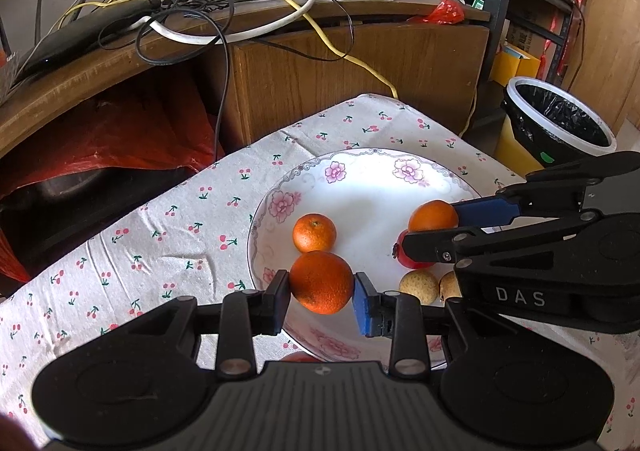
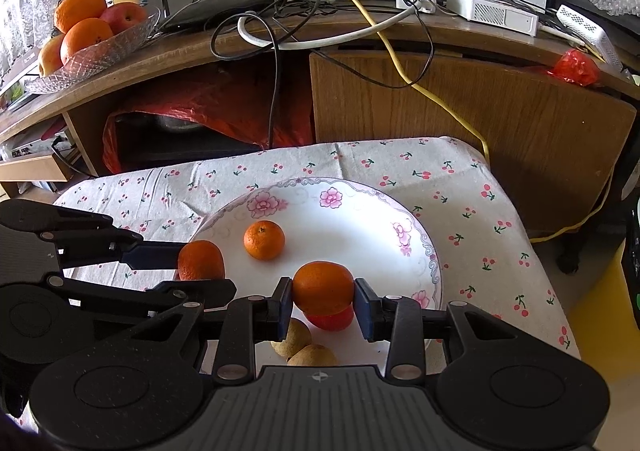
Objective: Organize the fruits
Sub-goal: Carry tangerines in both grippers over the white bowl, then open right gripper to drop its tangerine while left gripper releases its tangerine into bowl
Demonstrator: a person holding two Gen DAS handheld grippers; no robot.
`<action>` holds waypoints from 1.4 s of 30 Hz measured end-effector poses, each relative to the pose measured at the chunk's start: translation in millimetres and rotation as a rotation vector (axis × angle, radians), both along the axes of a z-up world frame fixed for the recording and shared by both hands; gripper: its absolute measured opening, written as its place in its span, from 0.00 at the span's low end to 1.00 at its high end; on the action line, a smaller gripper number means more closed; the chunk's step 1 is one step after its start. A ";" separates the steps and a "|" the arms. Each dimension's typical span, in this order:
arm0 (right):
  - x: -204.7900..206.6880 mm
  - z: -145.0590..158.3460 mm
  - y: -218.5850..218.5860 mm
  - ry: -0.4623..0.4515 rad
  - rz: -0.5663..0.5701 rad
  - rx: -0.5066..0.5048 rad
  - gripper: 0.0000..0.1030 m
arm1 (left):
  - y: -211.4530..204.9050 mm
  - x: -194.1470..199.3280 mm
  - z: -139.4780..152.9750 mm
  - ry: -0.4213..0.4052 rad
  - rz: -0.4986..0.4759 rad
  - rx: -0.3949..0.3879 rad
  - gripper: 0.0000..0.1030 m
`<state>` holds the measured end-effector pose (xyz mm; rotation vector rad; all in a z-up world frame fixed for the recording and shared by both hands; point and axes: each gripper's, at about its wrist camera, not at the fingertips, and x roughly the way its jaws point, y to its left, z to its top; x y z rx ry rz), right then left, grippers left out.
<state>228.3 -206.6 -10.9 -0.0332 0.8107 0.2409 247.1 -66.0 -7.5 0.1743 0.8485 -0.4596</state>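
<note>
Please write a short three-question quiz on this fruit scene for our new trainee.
1. True or false: each gripper, left gripper and right gripper, has its jaws closed on an orange.
2. Which fruit lies free on the plate, untouched by either gripper?
A. a banana
B. the small orange
C. a pear
3. Fill in: the tablecloth under the plate is printed with small red ______.

Key
1. True: the left one grips the left-held orange, the right one the right-held orange.
2. B
3. cherries
</note>
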 end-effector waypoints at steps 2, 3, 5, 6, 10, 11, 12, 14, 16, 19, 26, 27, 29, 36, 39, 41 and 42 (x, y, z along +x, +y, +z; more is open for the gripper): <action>0.3 -0.1 -0.6 0.000 -0.002 0.000 0.30 | -0.2 0.0 0.0 0.001 0.000 -0.002 0.40; 0.2 -0.1 -0.5 0.000 -0.003 -0.001 0.30 | -0.1 0.0 0.1 0.001 -0.001 -0.003 0.40; 0.1 0.1 -0.8 -0.001 -0.006 -0.001 0.30 | -0.2 0.0 0.1 0.001 -0.001 -0.002 0.40; 0.1 0.1 -1.2 0.000 -0.007 0.000 0.31 | 0.1 0.5 0.2 0.003 0.000 -0.003 0.40; 0.6 0.2 -1.5 0.000 -0.011 0.000 0.32 | 0.0 0.7 0.6 0.004 0.003 -0.004 0.40; 0.7 0.1 -1.6 0.000 -0.012 0.000 0.32 | 0.4 0.7 0.4 0.004 0.004 -0.004 0.40; 0.9 0.0 -1.8 0.000 -0.012 0.000 0.33 | 0.5 0.8 0.3 0.006 0.005 -0.005 0.40; 1.0 0.1 -2.0 0.000 -0.013 0.002 0.33 | 1.0 0.7 0.1 0.009 0.006 -0.008 0.40; 1.1 -0.1 -2.3 0.001 -0.012 0.003 0.33 | 1.0 0.9 0.0 0.011 0.007 -0.009 0.40; 1.1 -0.2 -2.6 -0.001 -0.014 0.004 0.33 | 1.5 1.6 0.0 0.015 0.010 -0.014 0.40; 0.3 1.3 -4.2 -0.005 -0.023 0.011 0.33 | 1.6 0.6 1.2 0.016 0.007 -0.022 0.41; 0.1 1.7 -4.8 -0.006 -0.026 0.014 0.33 | 1.5 0.3 1.6 0.014 0.008 -0.022 0.42; 0.1 2.3 -5.8 -0.008 -0.030 0.016 0.33 | 1.5 0.4 1.9 0.011 0.009 -0.023 0.44; -2.1 4.2 -6.9 -0.015 -0.036 0.015 0.35 | 2.3 -1.6 3.0 0.009 0.004 -0.027 0.47; -4.8 7.9 -8.5 -0.027 -0.034 0.024 0.37 | 3.2 -5.7 5.5 0.003 -0.006 -0.030 0.55; -6.9 10.1 -8.7 -0.037 -0.034 0.024 0.37 | 2.3 -8.7 7.4 0.001 -0.018 -0.028 0.55; -7.8 11.1 -9.2 -0.042 -0.034 0.025 0.37 | 1.5 -10.5 8.4 -0.003 -0.024 -0.025 0.55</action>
